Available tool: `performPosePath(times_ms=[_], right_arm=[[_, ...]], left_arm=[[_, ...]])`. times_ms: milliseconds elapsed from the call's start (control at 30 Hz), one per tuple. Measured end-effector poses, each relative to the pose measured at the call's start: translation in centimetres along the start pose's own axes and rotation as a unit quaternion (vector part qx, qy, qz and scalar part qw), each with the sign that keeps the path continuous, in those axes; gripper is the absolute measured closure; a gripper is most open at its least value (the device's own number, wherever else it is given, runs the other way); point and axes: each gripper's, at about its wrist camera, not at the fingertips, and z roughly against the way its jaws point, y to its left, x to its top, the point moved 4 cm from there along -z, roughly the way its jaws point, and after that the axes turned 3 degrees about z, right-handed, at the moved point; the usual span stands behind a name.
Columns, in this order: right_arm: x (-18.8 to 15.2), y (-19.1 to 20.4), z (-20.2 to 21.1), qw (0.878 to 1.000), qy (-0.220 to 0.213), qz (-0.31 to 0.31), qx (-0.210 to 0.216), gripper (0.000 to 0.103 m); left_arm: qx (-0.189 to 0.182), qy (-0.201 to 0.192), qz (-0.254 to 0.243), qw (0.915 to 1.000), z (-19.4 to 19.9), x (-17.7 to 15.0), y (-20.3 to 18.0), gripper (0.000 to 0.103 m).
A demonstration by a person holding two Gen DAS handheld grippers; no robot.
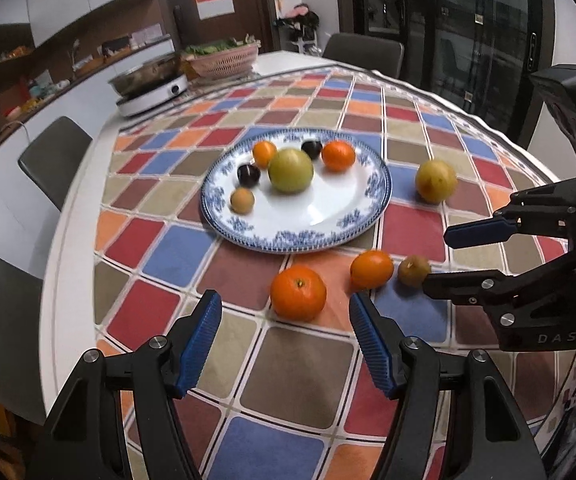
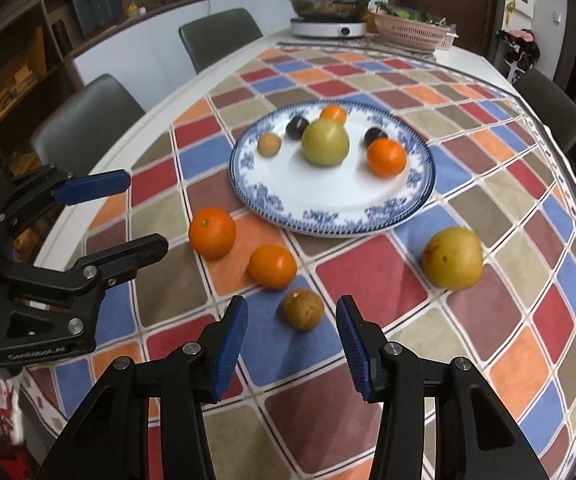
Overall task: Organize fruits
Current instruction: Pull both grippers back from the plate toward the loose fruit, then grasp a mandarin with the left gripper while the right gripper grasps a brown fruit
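Note:
A blue-and-white plate (image 1: 320,216) (image 2: 328,208) holds a green apple (image 1: 290,171) (image 2: 325,142), two oranges, two dark plums and a small brown fruit. On the cloth lie a big orange (image 1: 298,292) (image 2: 212,233), a smaller orange (image 1: 371,269) (image 2: 272,266), a brown kiwi-like fruit (image 1: 414,270) (image 2: 303,308) and a yellow pear (image 1: 435,181) (image 2: 452,258). My left gripper (image 1: 286,312) is open and empty, just short of the big orange. My right gripper (image 2: 292,318) is open and empty, its tips either side of the brown fruit; it also shows in the left wrist view (image 1: 436,258).
The round table has a checked cloth (image 1: 296,376). At the far edge stand a hotplate with a steel pot (image 1: 150,88) (image 2: 330,16) and a pink basket of greens (image 1: 224,60) (image 2: 412,26). Grey chairs (image 1: 54,158) (image 2: 88,120) ring the table.

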Motion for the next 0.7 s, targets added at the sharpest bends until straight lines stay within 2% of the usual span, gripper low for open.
performPosePath(times_ms=[500,567,700], right_arm=[[-0.7,-0.4,-2.7,1.000,0.028,0.006,-0.010,0.057],[-0.6,-0.5,-2.9,0.999,0.030,0.005,-0.010,0.064],[-0.6,-0.8,-3.2,0.999,0.032,0.000,-0.004,0.065]], left_arm=[[-0.031,0.037,-0.011,0.9988,-4.5,-0.2,0.3,0.038],[-0.035,0.040,-0.007,0.9986,-5.0,-0.1,0.3,0.038],[-0.039,0.043,-0.005,0.9983,-5.6,-0.1,0.1,0.038]])
